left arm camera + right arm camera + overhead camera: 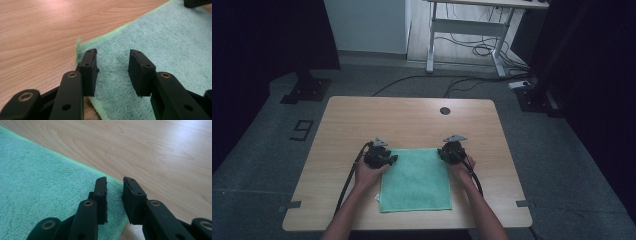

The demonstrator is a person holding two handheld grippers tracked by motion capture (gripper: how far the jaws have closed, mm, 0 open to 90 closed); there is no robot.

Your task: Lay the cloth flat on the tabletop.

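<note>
A green terry towel (414, 180) lies flat on the near half of the wooden table (412, 120). My left gripper (393, 159) sits at the towel's far left corner, held by a hand. In the left gripper view its jaws (113, 53) stand open over that corner of the towel (162, 45), with nothing pinched between them. My right gripper (443, 152) is at the far right corner. In the right gripper view the jaws (115, 180) are a narrow gap apart over the towel's edge (37, 182), and the pads grip nothing.
A dark round grommet (445, 110) is set in the table near its far edge. Beyond the table stand a white desk frame (462, 30) with cables on the floor and black stand bases (307, 90) at both sides. Bare wood surrounds the towel.
</note>
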